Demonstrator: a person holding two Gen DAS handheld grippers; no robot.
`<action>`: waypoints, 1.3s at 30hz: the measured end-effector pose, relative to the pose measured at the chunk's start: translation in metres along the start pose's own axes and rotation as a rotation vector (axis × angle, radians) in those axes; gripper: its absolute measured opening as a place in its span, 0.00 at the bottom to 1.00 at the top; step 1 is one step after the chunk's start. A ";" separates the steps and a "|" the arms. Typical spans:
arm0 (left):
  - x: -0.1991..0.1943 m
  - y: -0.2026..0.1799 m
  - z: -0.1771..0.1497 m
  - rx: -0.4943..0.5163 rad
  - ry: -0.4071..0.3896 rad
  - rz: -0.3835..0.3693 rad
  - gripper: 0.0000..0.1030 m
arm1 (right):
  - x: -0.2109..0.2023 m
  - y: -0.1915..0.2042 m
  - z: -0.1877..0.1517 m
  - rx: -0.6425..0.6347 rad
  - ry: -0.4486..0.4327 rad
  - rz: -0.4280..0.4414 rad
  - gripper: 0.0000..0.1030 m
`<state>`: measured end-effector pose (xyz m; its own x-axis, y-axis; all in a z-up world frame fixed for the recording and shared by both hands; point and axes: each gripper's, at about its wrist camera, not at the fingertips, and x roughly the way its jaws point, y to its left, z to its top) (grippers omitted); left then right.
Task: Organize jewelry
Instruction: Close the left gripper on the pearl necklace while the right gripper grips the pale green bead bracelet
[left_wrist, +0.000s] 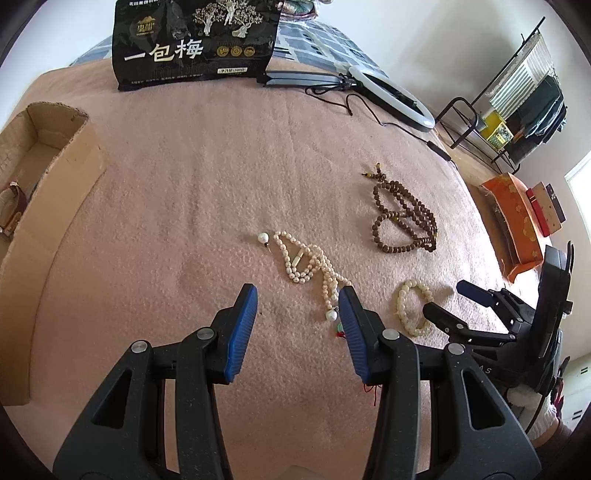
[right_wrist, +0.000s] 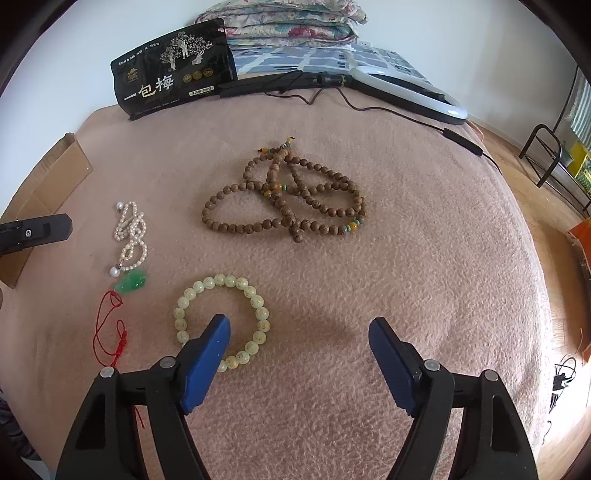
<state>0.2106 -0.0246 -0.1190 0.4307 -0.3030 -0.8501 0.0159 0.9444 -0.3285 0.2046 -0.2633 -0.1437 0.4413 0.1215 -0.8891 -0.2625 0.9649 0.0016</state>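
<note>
**Jewelry spread on the bed, both tongs open and empty**

At far left sits the cardboard box (left_wrist: 44, 155), its near end cut off by the frame; a strap-like item inside cannot be identified. The left tongs (left_wrist: 297, 301) are spread wide, gripping nothing, low over the pink blanket (left_wrist: 184, 203). Their right finger covers the lower end of the pearl necklace (left_wrist: 310, 262). In the right wrist view a jade pendant (right_wrist: 132, 281) on a red cord (right_wrist: 109, 332) lies just below the pearls.

Farther right lie the brown bead mala (right_wrist: 284, 199) and the pale bead bracelet (right_wrist: 221, 317). The right tongs (right_wrist: 299, 330) are also open and empty, the left finger hiding the bracelet's near arc.

Probably a pickup comes next: pinch a bunched section of strand, lift slowly so loops do not snag the pile.
</note>
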 end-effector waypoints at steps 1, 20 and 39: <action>0.004 -0.001 0.000 -0.005 0.007 0.003 0.45 | 0.002 0.000 -0.001 0.002 0.004 0.001 0.77; 0.048 -0.019 0.004 -0.165 0.007 0.068 0.45 | 0.006 0.001 -0.005 -0.003 -0.012 0.010 0.77; 0.064 -0.040 0.004 0.005 -0.023 0.274 0.36 | 0.004 0.000 -0.005 0.007 -0.009 0.012 0.76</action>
<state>0.2411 -0.0812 -0.1590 0.4400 -0.0336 -0.8974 -0.0999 0.9913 -0.0861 0.2023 -0.2641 -0.1496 0.4454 0.1353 -0.8851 -0.2619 0.9650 0.0157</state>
